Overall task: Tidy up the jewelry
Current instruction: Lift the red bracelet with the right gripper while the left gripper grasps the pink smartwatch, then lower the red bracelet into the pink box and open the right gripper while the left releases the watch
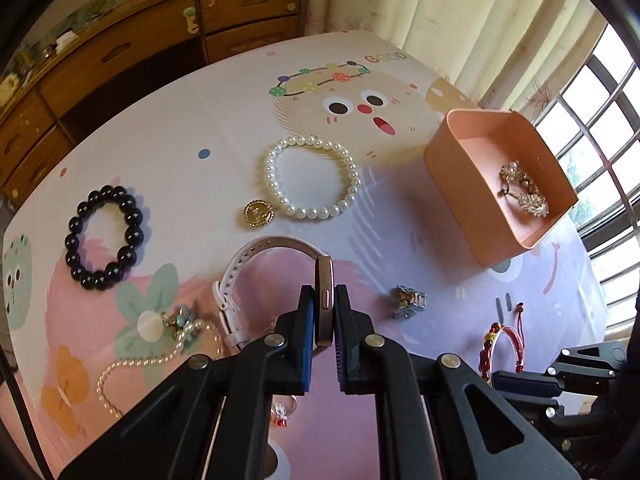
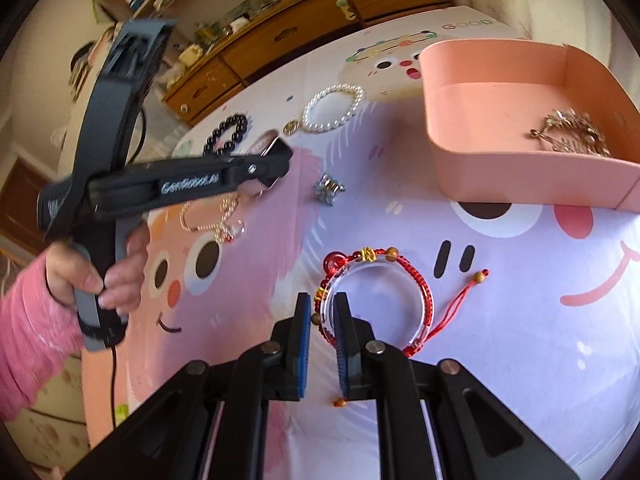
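left wrist view: left gripper [image 1: 324,300] clamped on watch [image 1: 323,300], pads pressing both sides of the case, white strap [image 1: 236,280] looping off to the left above the cloth [image 1: 192,128]. beyond the fingertips, pearl bracelet [image 1: 312,178] lying flat, gold coin [image 1: 259,213] just beside its near-left edge. black bead bracelet [image 1: 105,238] well to the left. pearl necklace [image 1: 160,356] with a blue flower charm at lower left. small silver clip [image 1: 409,301] to the right of the fingers. pink box [image 1: 460,184] far right, tilted in this view, gold chain [image 1: 522,192] lying inside. red bracelet [image 1: 502,344] at lower right, near the other gripper.

right wrist view: right gripper [image 2: 322,314] closed on the red bracelet [image 2: 376,304], one finger inside the clear ring, the other outside, the rim pinched between them; red cord tail trailing to the right on the cloth [image 2: 520,320]. left gripper [image 2: 276,162] seen from the side at upper left, held by a hand [image 2: 100,276] in a pink sleeve, watch [image 2: 270,146] barely visible at its tip. pink box [image 2: 480,168] upper right, gold chain [image 2: 572,132] inside. silver clip [image 2: 329,194] between the box and the left gripper. pearl bracelet [image 2: 334,108], coin [image 2: 291,127] and black bracelet [image 2: 226,134] farther back.
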`<state>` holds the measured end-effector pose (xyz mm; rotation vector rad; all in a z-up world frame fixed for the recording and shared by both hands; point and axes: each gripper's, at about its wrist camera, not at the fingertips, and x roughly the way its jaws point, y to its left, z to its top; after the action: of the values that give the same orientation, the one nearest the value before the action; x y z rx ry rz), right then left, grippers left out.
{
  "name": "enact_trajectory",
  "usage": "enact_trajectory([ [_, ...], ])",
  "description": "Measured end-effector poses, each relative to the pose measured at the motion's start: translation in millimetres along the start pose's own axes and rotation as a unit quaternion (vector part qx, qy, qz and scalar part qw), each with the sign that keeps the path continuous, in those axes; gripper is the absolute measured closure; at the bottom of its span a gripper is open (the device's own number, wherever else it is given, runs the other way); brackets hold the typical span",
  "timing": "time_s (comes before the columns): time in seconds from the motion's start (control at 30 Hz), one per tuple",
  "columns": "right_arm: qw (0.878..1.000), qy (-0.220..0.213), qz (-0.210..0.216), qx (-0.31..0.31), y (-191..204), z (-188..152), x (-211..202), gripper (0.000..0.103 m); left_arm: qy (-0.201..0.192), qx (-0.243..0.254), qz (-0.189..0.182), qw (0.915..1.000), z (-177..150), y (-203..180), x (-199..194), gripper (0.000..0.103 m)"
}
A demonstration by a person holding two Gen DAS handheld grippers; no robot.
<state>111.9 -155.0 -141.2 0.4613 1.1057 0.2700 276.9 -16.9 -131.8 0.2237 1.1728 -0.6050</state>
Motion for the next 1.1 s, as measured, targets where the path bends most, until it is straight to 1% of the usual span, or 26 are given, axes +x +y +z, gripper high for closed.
enact_trajectory([
  [0.1,1.0,-0.017,0.005,0.02,-2,1,-9,0.092,-0.008,-0.026,-0.007,0.9996,-6,1,-14,0.096],
  [0.27,0.998,-0.05,0.009,0.028,6,5,-32,0.092,-0.027,-0.072,-0.031,0.9966,-16,4,-43,0.096],
  [0.4,0.996,-0.082,0.016,0.027,13,12,-56,0.092,-0.039,-0.087,-0.015,0.9954,-23,0,-64,0.096],
  [0.5,0.994,-0.106,0.019,0.018,19,12,-75,0.092,-0.048,-0.104,-0.029,0.993,-31,-1,-80,0.096],
  [0.6,0.993,-0.118,0.008,0.003,24,16,-94,0.092,-0.055,-0.123,-0.034,0.9902,-38,-4,-97,0.096],
  [0.77,0.992,-0.122,-0.002,-0.011,22,23,-117,0.092,-0.077,-0.145,-0.048,0.9852,-45,-11,-121,0.096],
  [0.93,0.99,-0.135,-0.01,-0.026,9,34,-136,0.092,-0.099,-0.157,-0.054,0.9811,-39,-30,-132,0.096],
  [1.1,0.989,-0.145,-0.006,-0.033,-14,56,-151,0.092,-0.112,-0.148,-0.037,0.982,-18,-62,-133,0.096],
])
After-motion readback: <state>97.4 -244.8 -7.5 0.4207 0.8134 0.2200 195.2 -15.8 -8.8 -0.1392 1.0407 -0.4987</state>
